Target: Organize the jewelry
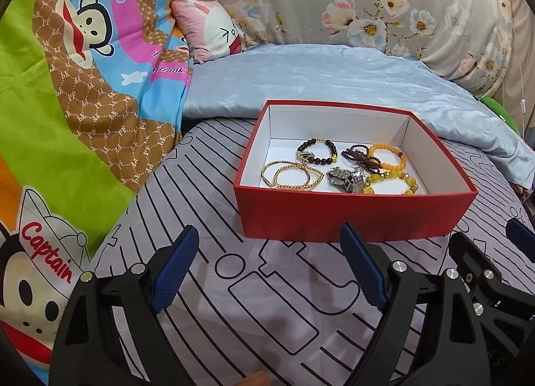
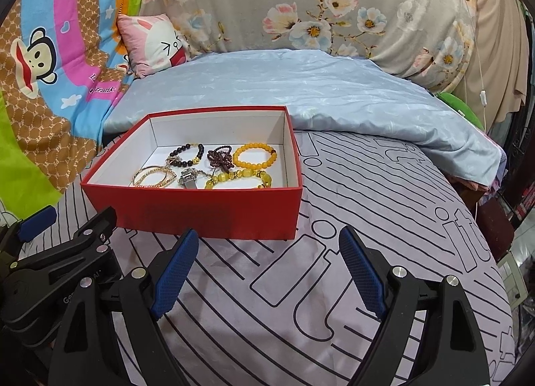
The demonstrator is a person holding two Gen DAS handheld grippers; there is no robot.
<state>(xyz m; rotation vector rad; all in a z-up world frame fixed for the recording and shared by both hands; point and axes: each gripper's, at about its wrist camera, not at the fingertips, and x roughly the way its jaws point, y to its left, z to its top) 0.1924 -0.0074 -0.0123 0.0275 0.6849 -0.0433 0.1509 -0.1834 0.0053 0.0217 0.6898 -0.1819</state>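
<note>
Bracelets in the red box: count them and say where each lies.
6, maybe more hidden. In the red box: black beaded bracelet back left, dark purple bracelet back middle, orange bracelet back right, yellow bracelet front right, two gold bracelets overlapping front left.

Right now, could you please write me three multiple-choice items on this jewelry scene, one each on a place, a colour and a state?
1. Where is the jewelry?
A. Inside the box
B. On the bedsheet
C. On the pillow

2. What colour is the box's outside?
A. Blue
B. Red
C. Green

3. What state are both grippers in?
A. Shut on a bracelet
B. Shut, empty
C. Open, empty

Answers:
1 A: the orange bead bracelet and the other pieces lie in the box.
2 B: its outer walls are red.
3 C: the left gripper and right gripper hold nothing, their fingers spread over the bedsheet.
</note>
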